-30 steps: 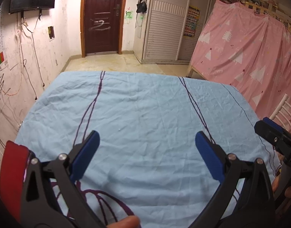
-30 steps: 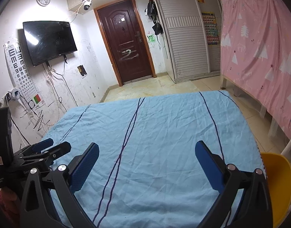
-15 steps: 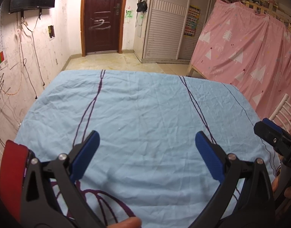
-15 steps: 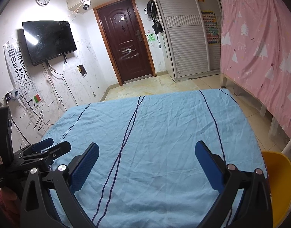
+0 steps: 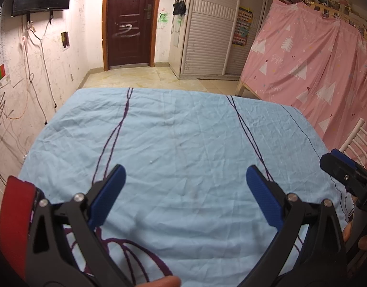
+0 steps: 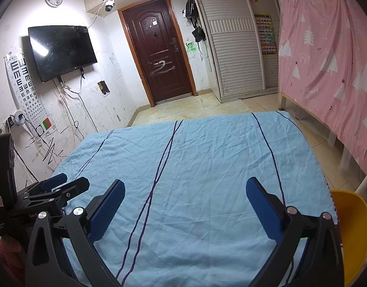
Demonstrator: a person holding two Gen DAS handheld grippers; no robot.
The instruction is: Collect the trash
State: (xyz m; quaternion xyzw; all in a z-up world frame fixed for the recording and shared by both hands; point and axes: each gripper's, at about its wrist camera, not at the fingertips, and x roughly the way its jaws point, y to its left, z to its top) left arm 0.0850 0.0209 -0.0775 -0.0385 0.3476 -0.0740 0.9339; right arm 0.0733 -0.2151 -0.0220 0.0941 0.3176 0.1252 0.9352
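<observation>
I hold my left gripper (image 5: pixel 184 191) and right gripper (image 6: pixel 184 205) spread wide and empty above the blue sheet (image 5: pixel 183 131), ready for trash I cannot see.

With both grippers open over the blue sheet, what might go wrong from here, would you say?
1. The only trash visible is a tiny white speck on the wrinkled sheet; the left gripper might pinch fabric instead.
2. The right gripper sits close beside the left, so they could collide.
</observation>
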